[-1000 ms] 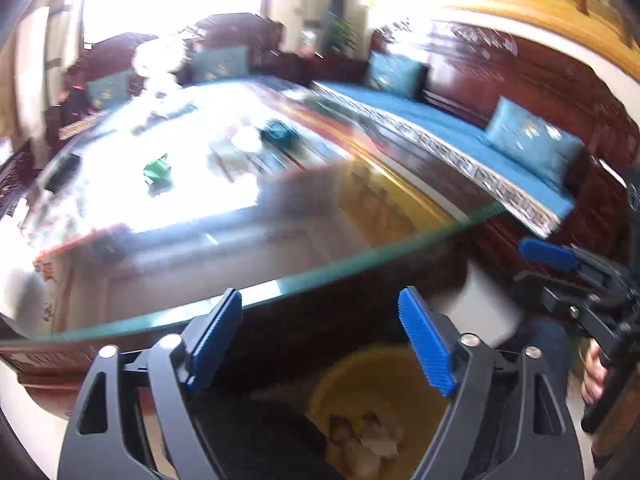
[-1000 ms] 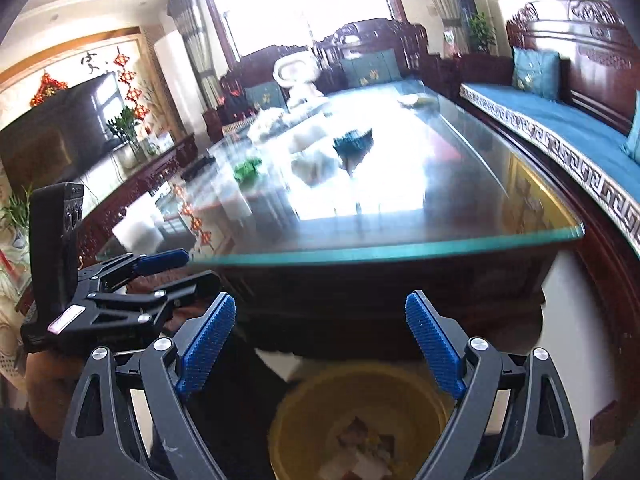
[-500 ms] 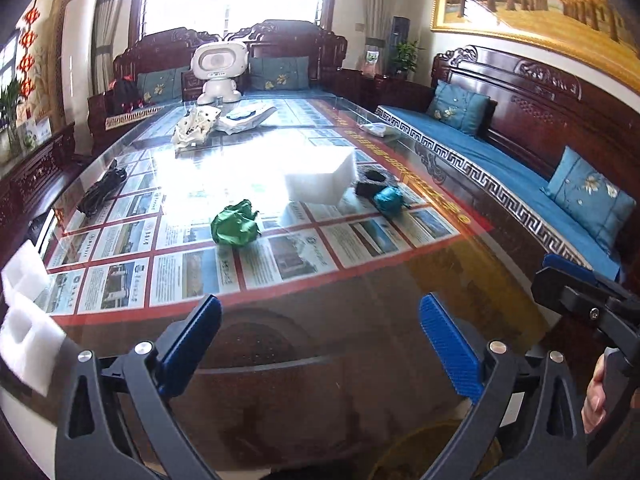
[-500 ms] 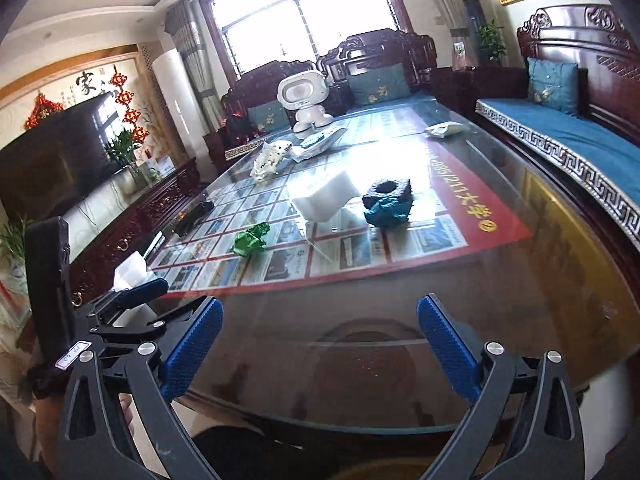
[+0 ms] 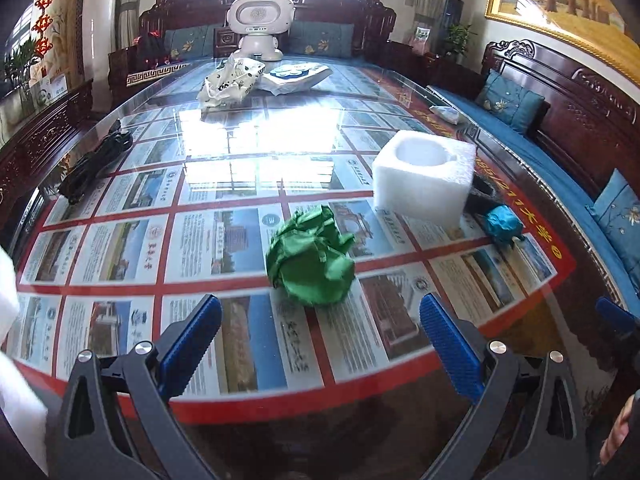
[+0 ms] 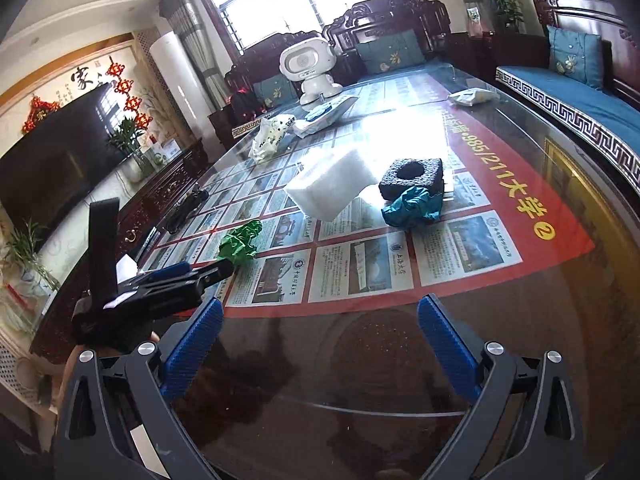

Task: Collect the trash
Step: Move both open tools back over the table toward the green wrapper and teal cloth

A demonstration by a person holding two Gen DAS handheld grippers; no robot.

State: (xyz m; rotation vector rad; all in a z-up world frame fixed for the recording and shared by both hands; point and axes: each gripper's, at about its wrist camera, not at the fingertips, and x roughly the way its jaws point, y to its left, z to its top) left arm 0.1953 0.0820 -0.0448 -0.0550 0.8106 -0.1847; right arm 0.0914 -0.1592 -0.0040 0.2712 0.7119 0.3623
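Observation:
A crumpled green wrapper [image 5: 311,257] lies on the glass table [image 5: 360,408], just beyond my open, empty left gripper [image 5: 320,330]; it also shows in the right wrist view [image 6: 239,240]. A white foam block [image 5: 424,178] stands behind it, with a crumpled teal wrapper [image 5: 502,222] to its right. In the right wrist view the teal wrapper [image 6: 414,209] lies against a black foam block [image 6: 412,178]. My right gripper [image 6: 320,330] is open and empty over the table's near end. The left gripper [image 6: 188,276] shows there at the left.
A crumpled white bag [image 5: 232,80], a flat white packet [image 5: 296,76] and a white robot toy [image 5: 260,24] stand at the far end. A black cable [image 5: 94,160] lies at the left edge. White foam [image 5: 16,360] is at the near left. A blue sofa [image 5: 560,168] runs along the right.
Both grippers have risen from below the table edge, over a yellow bin, to above the table and moved forward. The left one now nears the green wrapper. Both stay open.

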